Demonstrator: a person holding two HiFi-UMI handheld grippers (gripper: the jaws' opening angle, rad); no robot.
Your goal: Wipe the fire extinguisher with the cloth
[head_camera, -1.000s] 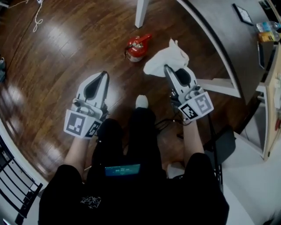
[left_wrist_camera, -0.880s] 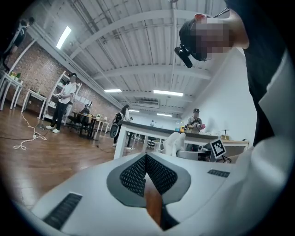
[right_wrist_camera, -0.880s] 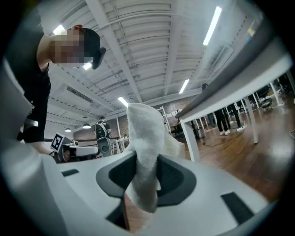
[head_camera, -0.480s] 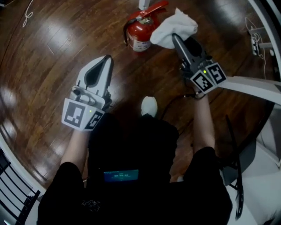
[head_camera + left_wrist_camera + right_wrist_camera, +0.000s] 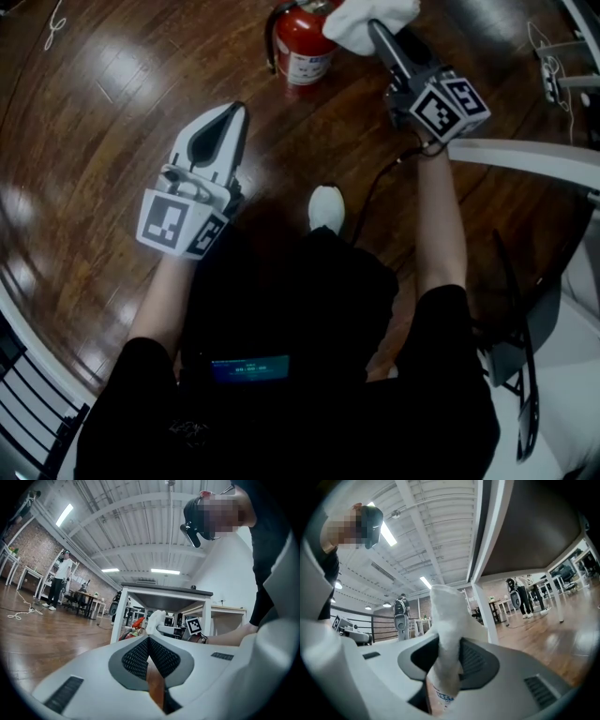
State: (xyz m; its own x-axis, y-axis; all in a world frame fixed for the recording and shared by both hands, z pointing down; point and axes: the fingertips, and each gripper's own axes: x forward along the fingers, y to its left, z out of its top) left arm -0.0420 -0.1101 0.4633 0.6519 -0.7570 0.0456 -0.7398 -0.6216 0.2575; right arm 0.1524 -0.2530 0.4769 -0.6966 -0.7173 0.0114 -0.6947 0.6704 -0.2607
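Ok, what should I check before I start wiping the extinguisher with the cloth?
1. Cloth clamped in the right gripper jaws: ok.
2. Extinguisher standing on the floor: ok.
3. Cloth touching the extinguisher: cannot tell; in the head view the cloth overlaps its top.
4. Left gripper away from the extinguisher, jaws shut, empty: ok.
5. Extinguisher braced against tipping: not ok; nothing holds it.
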